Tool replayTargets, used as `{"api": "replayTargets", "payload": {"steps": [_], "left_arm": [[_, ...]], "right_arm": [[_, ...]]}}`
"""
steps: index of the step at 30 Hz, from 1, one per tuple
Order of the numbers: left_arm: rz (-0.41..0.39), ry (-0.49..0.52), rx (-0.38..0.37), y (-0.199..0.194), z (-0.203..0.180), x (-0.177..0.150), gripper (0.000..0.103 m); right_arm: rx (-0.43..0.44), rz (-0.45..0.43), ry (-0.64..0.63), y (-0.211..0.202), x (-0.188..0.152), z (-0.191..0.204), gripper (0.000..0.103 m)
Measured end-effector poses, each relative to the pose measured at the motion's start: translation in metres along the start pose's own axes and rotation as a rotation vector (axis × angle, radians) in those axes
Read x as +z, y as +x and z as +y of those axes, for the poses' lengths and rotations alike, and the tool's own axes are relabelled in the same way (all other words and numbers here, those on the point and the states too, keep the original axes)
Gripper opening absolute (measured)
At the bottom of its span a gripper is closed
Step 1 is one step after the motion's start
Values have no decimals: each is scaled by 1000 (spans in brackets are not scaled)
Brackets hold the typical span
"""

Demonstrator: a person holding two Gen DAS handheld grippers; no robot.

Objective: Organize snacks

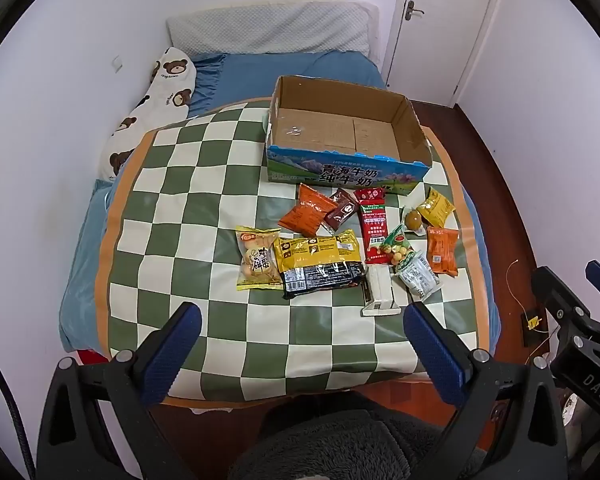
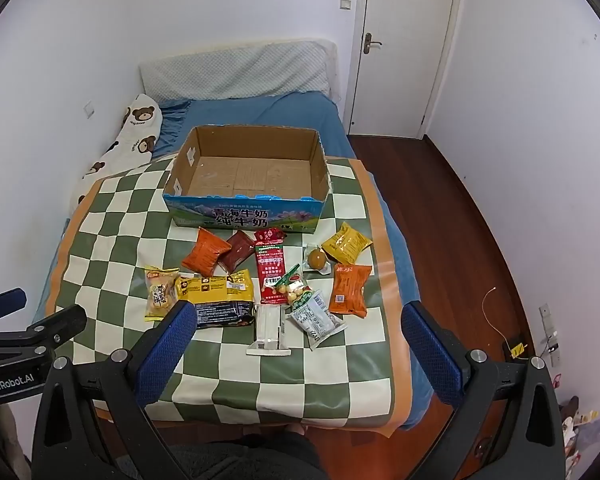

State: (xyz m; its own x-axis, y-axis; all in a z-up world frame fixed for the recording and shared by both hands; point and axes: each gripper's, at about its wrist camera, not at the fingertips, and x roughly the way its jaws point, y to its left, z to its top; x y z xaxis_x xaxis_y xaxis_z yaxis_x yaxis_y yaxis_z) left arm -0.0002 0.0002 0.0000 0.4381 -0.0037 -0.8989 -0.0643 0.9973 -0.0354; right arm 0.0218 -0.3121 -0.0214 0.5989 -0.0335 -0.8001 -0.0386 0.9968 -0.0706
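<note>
An empty cardboard box (image 1: 414,130) (image 2: 320,168) with a blue printed front stands on a green and cream checked cloth (image 1: 180,208) (image 2: 112,240). Several snack packets lie in front of it: a yellow and black pack (image 1: 320,260) (image 2: 216,290), an orange pack (image 1: 306,212) (image 2: 204,256), a red stick pack (image 1: 374,224) (image 2: 271,270), a white pack (image 1: 380,292) (image 2: 269,328), a yellow pack (image 1: 436,206) (image 2: 346,242). My left gripper (image 1: 302,354) is open and empty, near the cloth's front edge. My right gripper (image 2: 296,354) is open and empty, before the snacks.
The cloth lies on a bed with a blue sheet (image 1: 268,68) and a bear-print pillow (image 1: 156,100). A white door (image 2: 400,48) and wood floor (image 2: 452,216) are to the right. The other gripper shows at each view's edge (image 1: 580,320) (image 2: 16,332).
</note>
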Motion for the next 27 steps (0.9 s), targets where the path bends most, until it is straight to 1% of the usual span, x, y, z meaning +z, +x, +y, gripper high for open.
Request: {"api": "replayTargets", "payload": {"steps": [23,24,27], "left_arm": [[1,4,11,1,0,0,103],[1,3,12,1,-6,1,103],[0,6,12,1,-6,1,103]], "right_arm": [[3,7,2,1,-1,-1,103],[3,7,1,1,-1,-1,103],[3,7,2,2,-1,-1,103]]}}
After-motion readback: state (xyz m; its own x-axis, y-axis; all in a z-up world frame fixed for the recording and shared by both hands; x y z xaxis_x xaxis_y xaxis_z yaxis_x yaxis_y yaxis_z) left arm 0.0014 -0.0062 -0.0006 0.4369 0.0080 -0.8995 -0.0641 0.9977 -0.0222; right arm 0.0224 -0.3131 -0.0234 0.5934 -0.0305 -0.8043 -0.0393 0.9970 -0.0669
